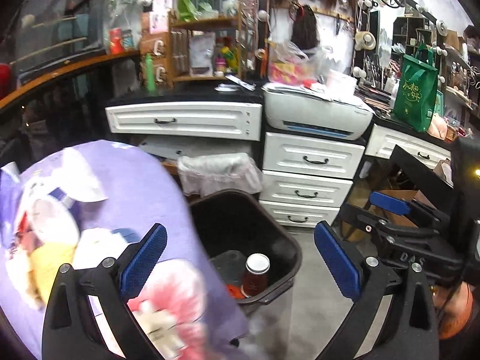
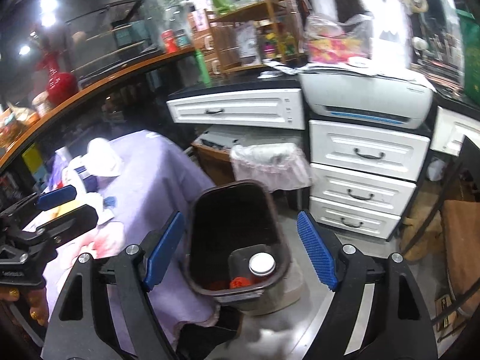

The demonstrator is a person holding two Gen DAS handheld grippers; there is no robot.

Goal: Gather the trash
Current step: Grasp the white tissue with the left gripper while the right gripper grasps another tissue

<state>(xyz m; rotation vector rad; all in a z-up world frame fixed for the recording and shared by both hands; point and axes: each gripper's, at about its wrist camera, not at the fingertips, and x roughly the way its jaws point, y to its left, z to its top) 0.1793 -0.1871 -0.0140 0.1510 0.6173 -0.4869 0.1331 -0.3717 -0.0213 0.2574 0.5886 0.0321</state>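
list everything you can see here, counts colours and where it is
trash bin: 1, dark brown, on floor beside the table
jar: 1, white lid, inside bin
red scrap: 1, bin bottom, next to jar
tablecloth: 1, lilac, over the table
paper trash: several pieces, mostly white, on the cloth
lined basket: 1, clear bag, behind bin
drawer unit: 1, white, three drawers with black handles
printer: 1, white, on top of drawers
green bag: 1, on counter
left gripper: open, blue pads
right gripper: open, above bin
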